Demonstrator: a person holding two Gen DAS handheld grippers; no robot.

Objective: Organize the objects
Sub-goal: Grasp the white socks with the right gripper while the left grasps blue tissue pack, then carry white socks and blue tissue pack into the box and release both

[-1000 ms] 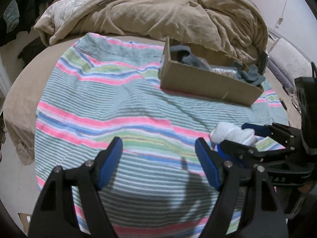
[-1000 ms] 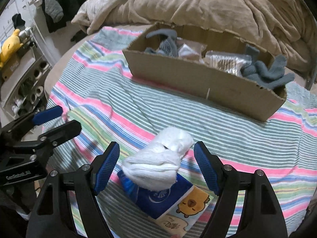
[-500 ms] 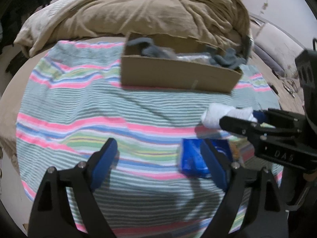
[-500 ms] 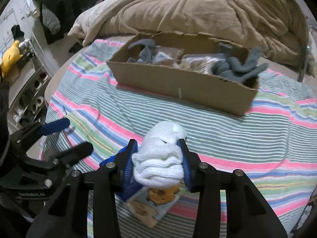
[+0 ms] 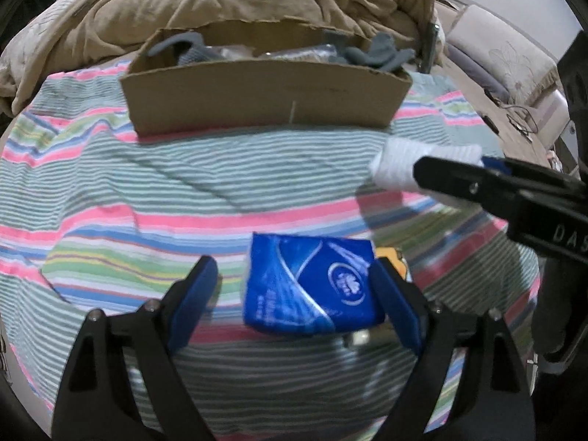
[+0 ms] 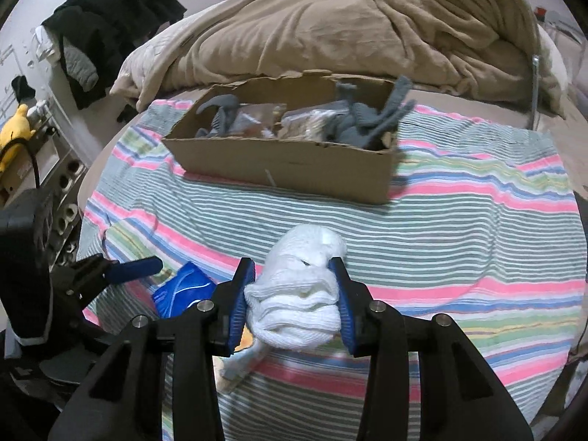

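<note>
The left tool (image 5: 294, 294) is standing wide open over the near part of the bed (image 6: 551, 154), its pads flanking a blue tissue pack (image 5: 312, 286) that is lying on the striped blanket (image 5: 147, 191); whether the right pad is touching it is unclear. Bare blanket is stretching toward the bed's left edge. The right tool (image 6: 292, 297) is gripping a rolled white sock (image 6: 297, 294) above the blanket. The cardboard box (image 6: 286, 169) of grey socks is sitting farther back, against the tan duvet (image 6: 330, 33), with open stripes in between.
</note>
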